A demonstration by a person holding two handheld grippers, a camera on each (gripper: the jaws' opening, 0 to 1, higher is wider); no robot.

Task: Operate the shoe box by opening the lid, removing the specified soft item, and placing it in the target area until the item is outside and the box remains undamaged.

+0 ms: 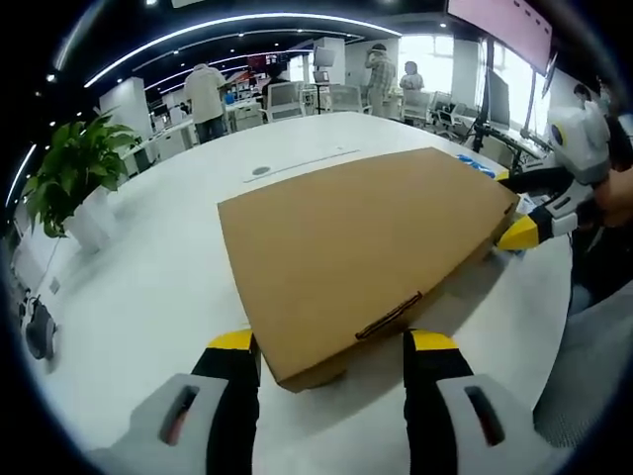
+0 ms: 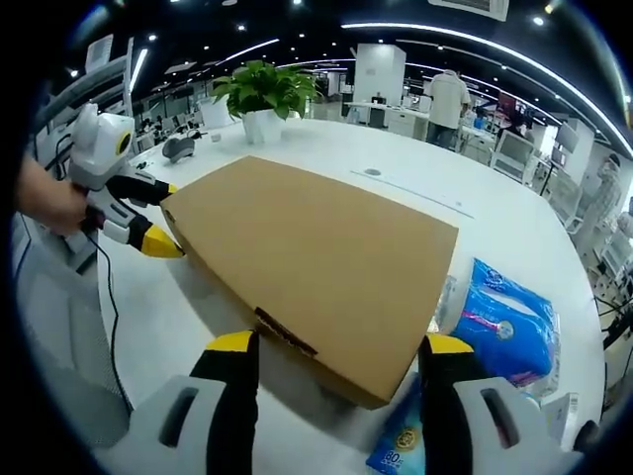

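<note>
A closed brown cardboard shoe box (image 1: pixel 366 247) lies flat on the white table (image 1: pixel 148 297), with a small tab slot on its near edge. My left gripper (image 1: pixel 331 346) is open, and one corner of the box sits between its yellow-tipped jaws. The right gripper (image 1: pixel 512 206) comes in from the right at the box's far corner. In the right gripper view the same box (image 2: pixel 316 257) fills the middle. My right gripper (image 2: pixel 339 346) stands open with its jaws on either side of the near box edge. The left gripper (image 2: pixel 165 216), held by a hand (image 2: pixel 45 203), straddles the far end.
Blue soft packs (image 2: pixel 504 327) lie on the table right of the box, with another pack (image 2: pixel 401 445) by my right jaw. A potted plant (image 2: pixel 262 94) stands at the table's far side. People, chairs and desks fill the office behind.
</note>
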